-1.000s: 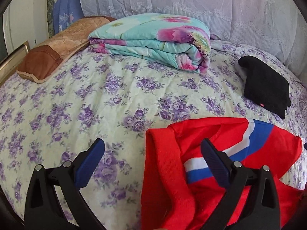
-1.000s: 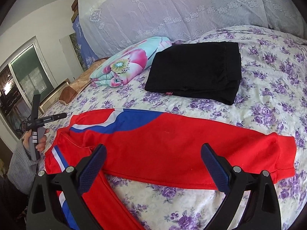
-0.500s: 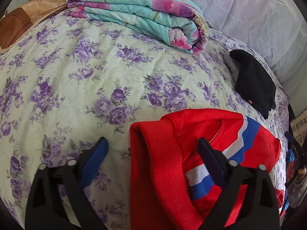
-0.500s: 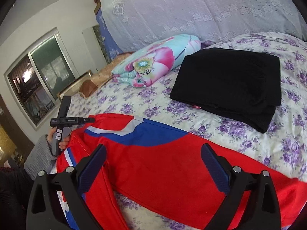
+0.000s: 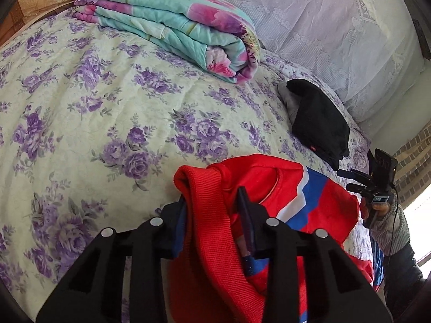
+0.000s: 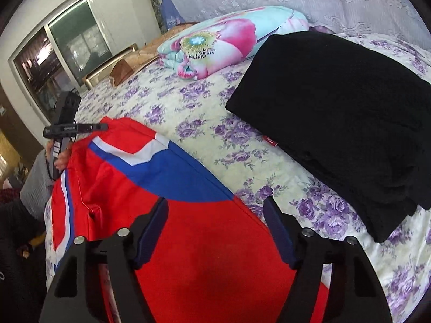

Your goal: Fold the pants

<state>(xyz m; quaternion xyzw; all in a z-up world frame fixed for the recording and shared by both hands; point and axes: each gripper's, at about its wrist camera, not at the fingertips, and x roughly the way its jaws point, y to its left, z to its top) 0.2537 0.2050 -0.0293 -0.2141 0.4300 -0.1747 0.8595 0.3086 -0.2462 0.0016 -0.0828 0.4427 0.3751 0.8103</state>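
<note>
With the left gripper (image 5: 212, 210) just closed on the waistband of the red pants (image 6: 204, 258) (near the black garment (image 6: 347, 118)), the right gripper (image 6: 215, 231), narrowing yet gripping nothing, may snag one layer only.

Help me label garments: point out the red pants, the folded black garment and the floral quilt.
red pants (image 6: 215, 255): right wrist view, plain red leg.
folded black garment (image 6: 336, 113): right wrist view, top face.
floral quilt (image 5: 172, 24): left wrist view, folded upper layer.

My left gripper (image 5: 212, 210) hides the red pants (image 5: 317, 210) waistband between its fingers. The pant legs run off the lower edge in my right view. The black garment's (image 6: 336, 113) red tag is unreadable.
</note>
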